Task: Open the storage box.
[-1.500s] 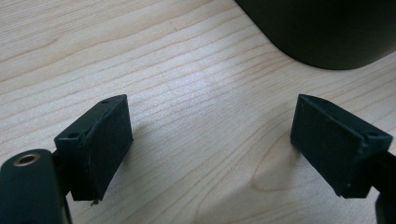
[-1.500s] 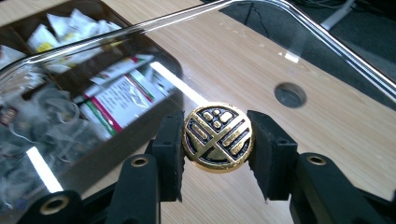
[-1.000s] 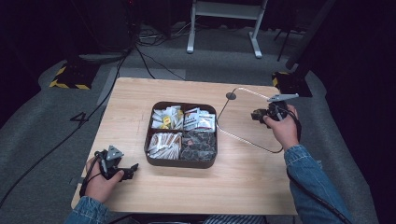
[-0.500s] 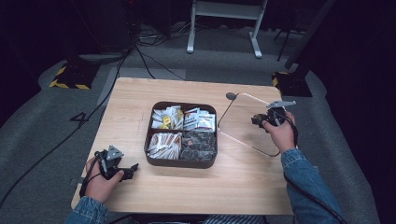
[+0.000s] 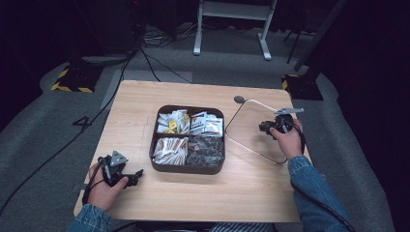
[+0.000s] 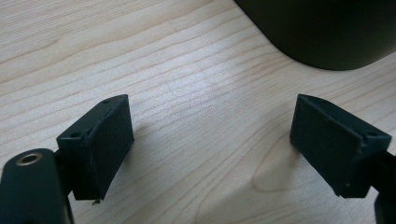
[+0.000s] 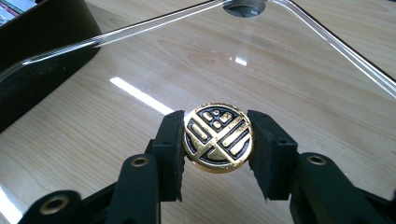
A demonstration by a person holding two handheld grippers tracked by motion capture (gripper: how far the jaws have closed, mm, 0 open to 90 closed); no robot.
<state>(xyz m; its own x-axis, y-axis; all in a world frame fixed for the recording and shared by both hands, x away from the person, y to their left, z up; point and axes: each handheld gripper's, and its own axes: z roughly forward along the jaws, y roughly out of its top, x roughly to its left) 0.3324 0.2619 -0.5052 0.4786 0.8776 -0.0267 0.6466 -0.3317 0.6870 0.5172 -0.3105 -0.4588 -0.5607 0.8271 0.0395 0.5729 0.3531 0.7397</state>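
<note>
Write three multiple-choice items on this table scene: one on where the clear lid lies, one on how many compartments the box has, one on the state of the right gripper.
1. Where does the clear square lid with the round gold-and-black knob lie?
A. On the box
B. On the table, right of the box
C. On the floor

2. How many compartments has the dark brown square box?
A. Two
B. Four
C. Six

3. How stands the right gripper?
A. Shut on the knob
B. Open over the bare table
C. Shut on a packet

Key: 1 B, the high view shows the lid flat on the light wooden table beside the box. 2 B, a cross divider makes four. 3 A, both pads press the knob's rim.
</note>
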